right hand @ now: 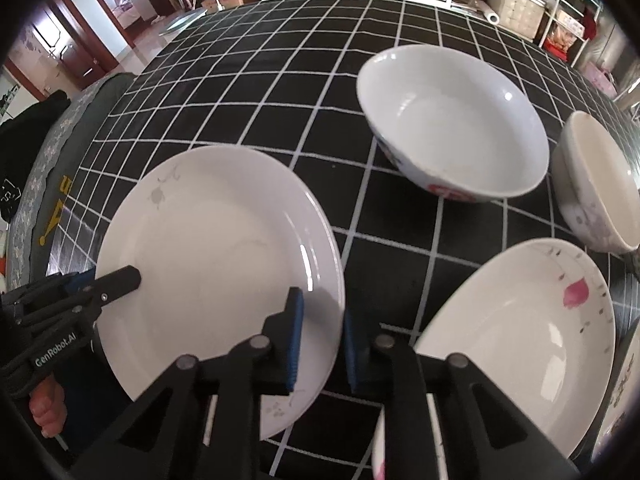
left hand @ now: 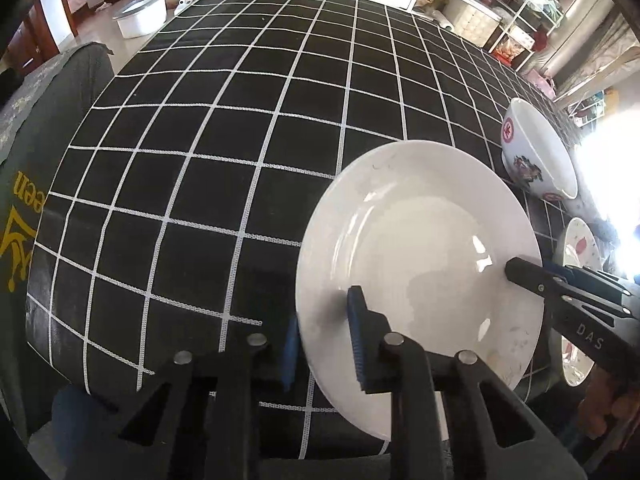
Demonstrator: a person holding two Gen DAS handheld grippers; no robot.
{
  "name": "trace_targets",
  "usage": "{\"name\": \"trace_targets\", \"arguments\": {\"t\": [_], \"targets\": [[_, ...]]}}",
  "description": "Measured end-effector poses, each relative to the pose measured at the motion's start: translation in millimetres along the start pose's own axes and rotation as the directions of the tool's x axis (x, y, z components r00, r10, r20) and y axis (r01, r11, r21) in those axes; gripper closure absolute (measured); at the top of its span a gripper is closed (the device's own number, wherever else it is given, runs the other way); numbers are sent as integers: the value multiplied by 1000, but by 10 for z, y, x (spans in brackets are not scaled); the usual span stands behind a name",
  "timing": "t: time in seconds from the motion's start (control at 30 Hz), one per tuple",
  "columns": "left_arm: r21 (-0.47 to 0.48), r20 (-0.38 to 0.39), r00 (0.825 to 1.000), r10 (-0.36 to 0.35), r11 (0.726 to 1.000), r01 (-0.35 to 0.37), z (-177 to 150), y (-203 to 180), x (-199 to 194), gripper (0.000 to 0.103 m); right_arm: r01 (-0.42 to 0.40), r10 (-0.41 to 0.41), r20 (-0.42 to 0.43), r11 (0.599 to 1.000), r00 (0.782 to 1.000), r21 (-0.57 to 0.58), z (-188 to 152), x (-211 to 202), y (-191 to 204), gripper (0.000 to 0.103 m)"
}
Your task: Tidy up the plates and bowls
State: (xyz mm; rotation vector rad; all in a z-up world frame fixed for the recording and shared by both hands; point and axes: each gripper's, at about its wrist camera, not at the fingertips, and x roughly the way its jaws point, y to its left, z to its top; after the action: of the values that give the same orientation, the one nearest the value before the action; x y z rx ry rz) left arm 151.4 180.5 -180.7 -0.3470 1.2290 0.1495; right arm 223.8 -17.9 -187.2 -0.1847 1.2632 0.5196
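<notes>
A plain white plate [left hand: 420,248] [right hand: 220,264] is held between both grippers above the checked tablecloth. My left gripper [left hand: 326,344] straddles its left rim, one blue pad on top and one below. My right gripper [right hand: 322,340] straddles its right rim the same way; it also shows in the left wrist view [left hand: 560,284]. The left gripper shows in the right wrist view [right hand: 116,280]. A large white bowl with red marks [right hand: 452,124] [left hand: 536,152] stands behind. A petal-patterned plate [right hand: 520,340] [left hand: 576,248] lies to the right. A smaller bowl [right hand: 600,184] stands at far right.
The black tablecloth with a white grid [left hand: 224,128] covers the table. Its left edge drops to a grey cover with yellow print [left hand: 24,200]. A white basin [left hand: 140,14] sits on the floor beyond. Shelves and boxes [left hand: 520,28] stand behind the table.
</notes>
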Motion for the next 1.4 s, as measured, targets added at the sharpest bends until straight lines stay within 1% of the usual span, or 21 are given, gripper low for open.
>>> {"name": "trace_targets", "arguments": {"t": [0.07, 0.13, 0.27, 0.4, 0.53, 0.73, 0.87, 0.93, 1.03, 1.13, 1.23, 1.3, 1.4], "targets": [[-4, -1, 1000, -3, 1000, 3, 20, -2, 18, 83, 1, -1, 6, 1000, 1000, 3, -14, -17, -4, 84], [-6, -3, 1000, 12, 1000, -12, 22, -15, 7, 84, -1, 1, 13, 1000, 1000, 8, -29, -41, -21, 85], [-11, 6, 1000, 16, 1000, -16, -10, -21, -25, 84, -27, 26, 15, 999, 1000, 42, 4, -42, -57, 85], [-24, 21, 999, 23, 999, -23, -24, -9, -37, 84, -18, 18, 25, 1000, 1000, 11, 45, -65, 20, 85], [-52, 29, 999, 26, 998, -24, -46, 92, -53, 84, -16, 17, 36, 1000, 999, -18, 99, -58, 118, 85], [-24, 37, 998, 45, 999, -44, -53, 75, -58, 84, -6, 7, 25, 1000, 1000, -24, 92, 0, 146, 85], [-24, 42, 998, 41, 999, -40, -37, 57, -20, 84, -1, 2, 27, 1000, 1000, -24, 87, 31, 113, 85], [-18, 41, 998, 40, 999, -39, -20, 42, -8, 84, -13, 14, 33, 999, 999, -31, 67, 4, 79, 85], [-26, 72, 995, 75, 997, -73, -15, 76, -124, 84, -44, 45, 68, 999, 997, -22, 46, -133, 46, 85], [-63, 94, 993, 71, 996, -66, -26, 144, -280, 84, -32, 37, 118, 999, 992, -42, -1, -326, 11, 85], [-59, 133, 989, 72, 996, -65, -71, 84, -501, 84, -26, 30, 142, 999, 989, -32, -108, -488, -82, 85], [-39, 150, 987, 60, 998, -54, -99, -8, -602, 84, -24, 26, 155, 1000, 988, -16, -194, -570, -153, 85], [14, 174, 985, 9, 1000, -11, -159, -263, -750, 84, -25, 24, 177, 1000, 984, 9, -335, -689, -303, 85]]}}
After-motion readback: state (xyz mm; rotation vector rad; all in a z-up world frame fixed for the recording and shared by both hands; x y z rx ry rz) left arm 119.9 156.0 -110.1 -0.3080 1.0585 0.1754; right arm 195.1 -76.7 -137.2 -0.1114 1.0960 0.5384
